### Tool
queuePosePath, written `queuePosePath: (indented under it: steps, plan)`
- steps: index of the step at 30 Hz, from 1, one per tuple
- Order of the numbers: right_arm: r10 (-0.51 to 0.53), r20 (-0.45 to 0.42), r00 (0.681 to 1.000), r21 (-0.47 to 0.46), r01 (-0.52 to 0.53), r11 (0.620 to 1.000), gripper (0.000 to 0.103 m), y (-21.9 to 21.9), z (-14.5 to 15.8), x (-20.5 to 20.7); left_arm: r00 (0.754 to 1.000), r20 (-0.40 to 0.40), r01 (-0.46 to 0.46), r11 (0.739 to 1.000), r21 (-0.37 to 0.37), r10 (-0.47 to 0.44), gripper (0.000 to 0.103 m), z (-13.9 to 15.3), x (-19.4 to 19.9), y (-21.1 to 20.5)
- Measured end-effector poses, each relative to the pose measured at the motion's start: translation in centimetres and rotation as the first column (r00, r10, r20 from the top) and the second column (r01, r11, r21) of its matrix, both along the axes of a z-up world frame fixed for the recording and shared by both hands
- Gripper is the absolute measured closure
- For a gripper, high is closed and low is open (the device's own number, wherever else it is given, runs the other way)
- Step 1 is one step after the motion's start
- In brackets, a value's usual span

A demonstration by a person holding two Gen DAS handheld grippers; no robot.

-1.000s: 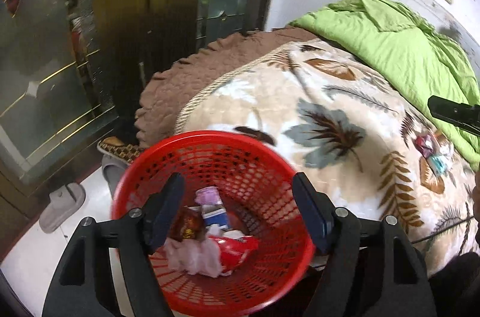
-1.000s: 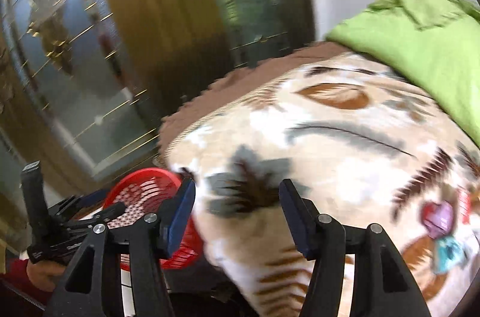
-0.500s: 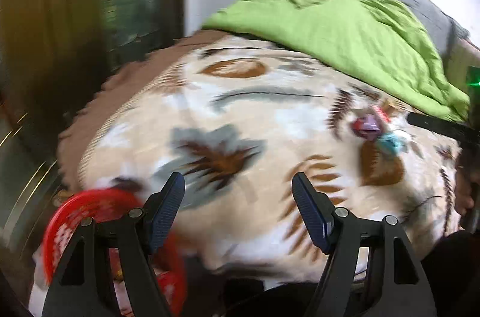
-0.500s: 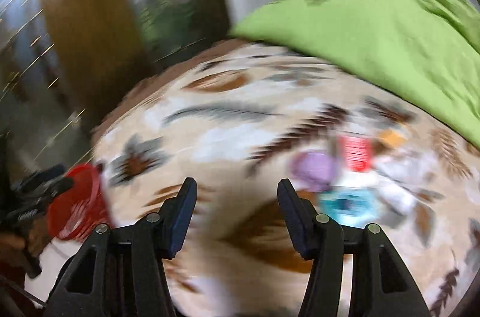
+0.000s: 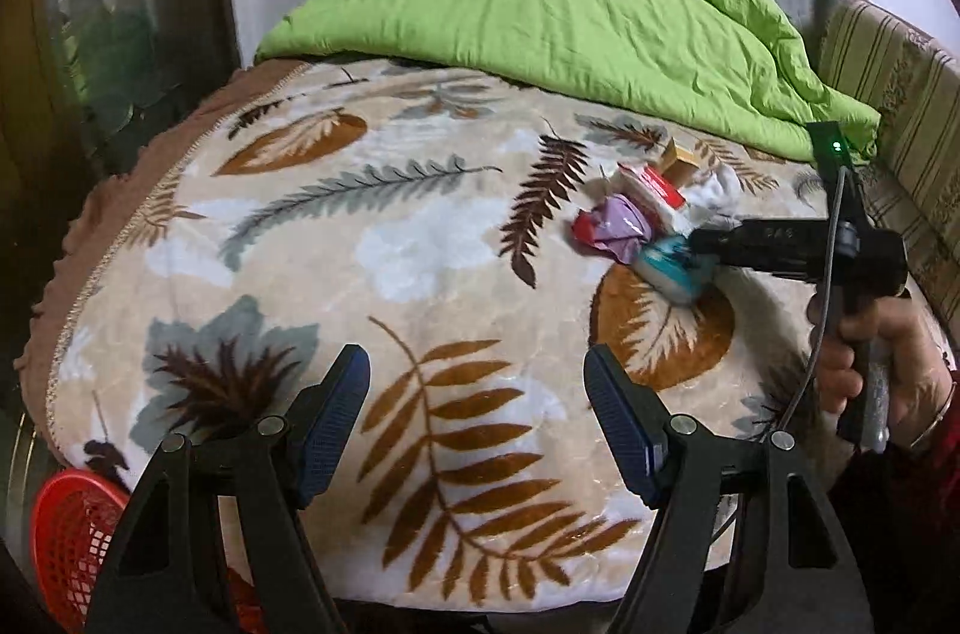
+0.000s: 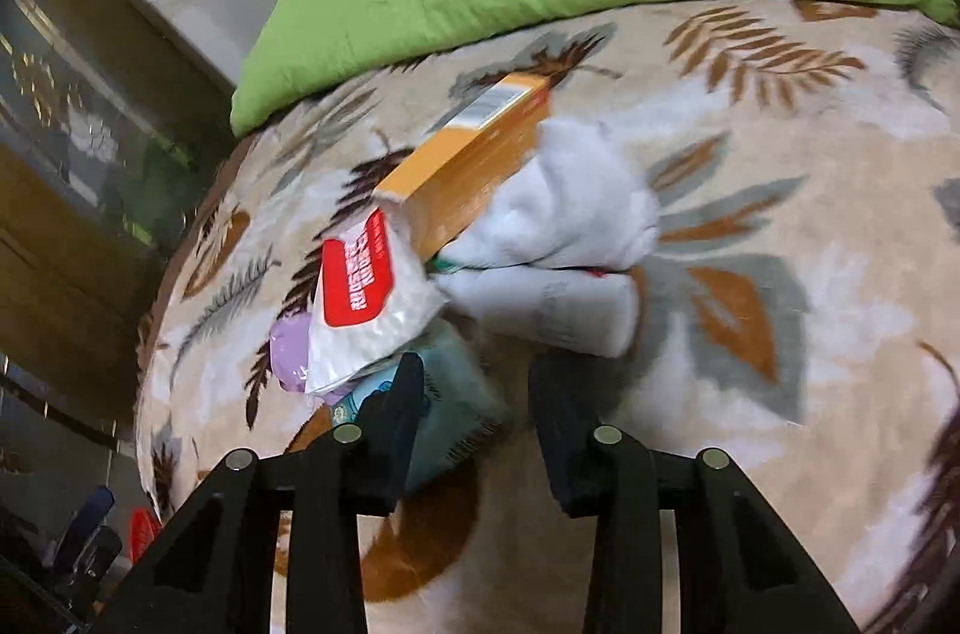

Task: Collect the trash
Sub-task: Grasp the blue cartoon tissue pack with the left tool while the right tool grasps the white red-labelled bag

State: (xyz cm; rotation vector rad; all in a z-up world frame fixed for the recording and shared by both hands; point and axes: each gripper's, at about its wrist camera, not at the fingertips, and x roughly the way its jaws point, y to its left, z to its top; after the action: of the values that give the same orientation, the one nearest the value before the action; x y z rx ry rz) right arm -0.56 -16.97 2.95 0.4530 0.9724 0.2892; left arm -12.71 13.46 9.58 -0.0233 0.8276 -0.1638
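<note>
A pile of trash lies on the leaf-patterned blanket (image 5: pixel 420 238): a teal packet (image 6: pixel 456 418), a white bag with a red label (image 6: pixel 372 298), a purple wrapper (image 6: pixel 288 352), an orange box (image 6: pixel 474 153) and crumpled white tissue (image 6: pixel 576 214). My right gripper (image 6: pixel 474 394) is open, its jaws either side of the teal packet. In the left wrist view the right gripper (image 5: pixel 708 244) reaches the pile (image 5: pixel 636 220) from the right. My left gripper (image 5: pixel 477 412) is open and empty above the blanket's front. The red basket (image 5: pixel 66 538) sits low at the left.
A green quilt (image 5: pixel 570 3) is heaped at the back of the bed. A striped headboard (image 5: pixel 900 105) stands at the right. A wooden and glass door (image 5: pixel 72 33) is at the left. The basket also shows in the right wrist view (image 6: pixel 141 526).
Both grippers have swung from the red basket toward the bed. The right gripper has moved forward onto the trash pile and now straddles the teal packet.
</note>
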Motion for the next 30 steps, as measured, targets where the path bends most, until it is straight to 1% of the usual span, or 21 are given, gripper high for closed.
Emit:
queuePosePath:
  steps: [2, 4, 5, 6, 7, 8, 9, 10, 11, 12, 14, 17, 19, 20, 22, 24, 26, 27, 28, 30]
  plan:
    - [0.056, -0.007, 0.998, -0.012, -0.056, 0.998, 0.067, 1.9, -0.5, -0.1, 1.000, -0.012, 0.006, 1.000, -0.017, -0.006, 0.030, -0.2, 0.2, 0.2]
    - [0.161, 0.007, 0.987, -0.019, -0.161, 0.987, 0.067, 4.3, -0.3, -1.1, 1.000, -0.025, 0.006, 0.999, -0.039, -0.007, 0.030, -0.2, 0.6, 0.5]
    - [0.251, 0.021, 0.968, -0.013, -0.250, 0.968, 0.067, 5.9, 0.0, -1.8, 1.000, -0.027, 0.003, 0.999, -0.043, -0.004, 0.030, -0.2, 0.8, 0.7]
    - [0.335, 0.037, 0.942, 0.009, -0.335, 0.942, 0.067, 7.3, 0.4, -2.4, 1.000, -0.027, 0.002, 0.999, -0.045, -0.004, 0.030, -0.1, 0.9, 0.7]
    - [0.389, 0.065, 0.919, 0.032, -0.391, 0.920, 0.067, 8.2, 0.9, -3.1, 1.000, -0.030, 0.009, 0.999, -0.047, -0.010, 0.030, 0.0, 1.3, 0.7]
    - [0.404, 0.096, 0.910, 0.037, -0.409, 0.912, 0.067, 8.6, 1.6, -3.7, 0.999, -0.035, 0.015, 0.999, -0.049, -0.017, 0.030, 0.0, 1.6, 0.5]
    - [0.397, 0.122, 0.910, 0.028, -0.403, 0.915, 0.067, 8.5, 2.3, -4.1, 0.999, -0.042, 0.021, 0.998, -0.053, -0.023, 0.030, 0.0, 2.0, 0.2]
    - [0.374, 0.143, 0.916, 0.011, -0.380, 0.925, 0.067, 8.1, 2.7, -4.3, 0.999, -0.043, 0.028, 0.998, -0.059, -0.031, 0.030, 0.1, 2.5, -0.1]
    - [0.323, 0.172, 0.931, -0.011, -0.326, 0.945, 0.067, 7.1, 3.3, -4.3, 0.998, -0.036, 0.053, 0.996, -0.070, -0.056, 0.030, 0.3, 3.1, -0.8]
    - [0.290, 0.184, 0.939, -0.013, -0.292, 0.956, 0.067, 6.3, 3.5, -4.3, 0.996, -0.033, 0.080, 0.994, -0.069, -0.082, 0.029, 0.3, 3.8, -1.5]
    - [0.184, 0.201, 0.962, -0.003, -0.188, 0.982, 0.067, 4.0, 3.9, -4.2, 0.988, -0.035, 0.150, 0.988, -0.033, -0.151, 0.028, 0.0, 5.7, -3.3]
    - [0.064, 0.198, 0.978, 0.043, -0.074, 0.996, 0.067, 1.4, 3.9, -3.7, 0.970, -0.047, 0.238, 0.971, 0.022, -0.237, 0.028, -0.9, 8.8, -5.3]
    - [0.013, 0.187, 0.982, 0.060, -0.025, 0.998, 0.067, 0.1, 3.8, -3.3, 0.953, -0.071, 0.297, 0.955, 0.000, -0.296, 0.028, -1.8, 11.1, -6.1]
    - [0.010, 0.178, 0.984, 0.073, -0.024, 0.997, 0.067, -0.5, 3.9, -3.4, 0.942, -0.105, 0.318, 0.948, -0.016, -0.318, 0.028, -2.6, 12.5, -6.4]
    - [0.001, 0.169, 0.986, 0.074, -0.014, 0.997, 0.067, -0.7, 3.8, -3.3, 0.925, -0.153, 0.351, 0.936, -0.002, -0.347, 0.028, -4.0, 14.4, -7.0]
    - [0.009, 0.164, 0.986, 0.075, -0.022, 0.997, 0.066, -0.2, 3.6, -3.0, 0.908, -0.190, 0.379, 0.926, -0.008, -0.373, 0.028, -5.2, 15.1, -7.2]
    - [0.006, 0.160, 0.987, 0.068, -0.017, 0.998, 0.063, -0.2, 3.5, -2.8, 0.875, -0.228, 0.430, 0.902, -0.045, -0.428, 0.028, -6.1, 14.9, -7.5]
    - [0.006, 0.158, 0.987, 0.064, -0.016, 0.998, 0.062, -0.2, 3.4, -2.6, 0.862, -0.227, 0.456, 0.889, -0.041, -0.453, 0.028, -6.4, 14.3, -7.6]
    - [0.008, 0.155, 0.988, 0.063, -0.018, 0.998, 0.062, -0.3, 3.3, -2.5, 0.859, -0.216, 0.470, 0.882, -0.028, -0.464, 0.027, -6.5, 13.7, -7.8]
    - [-0.002, 0.154, 0.988, 0.072, -0.009, 0.997, 0.061, -0.7, 3.2, -2.1, 0.844, -0.201, 0.506, 0.862, -0.006, -0.497, 0.022, -6.7, 12.1, -8.0]
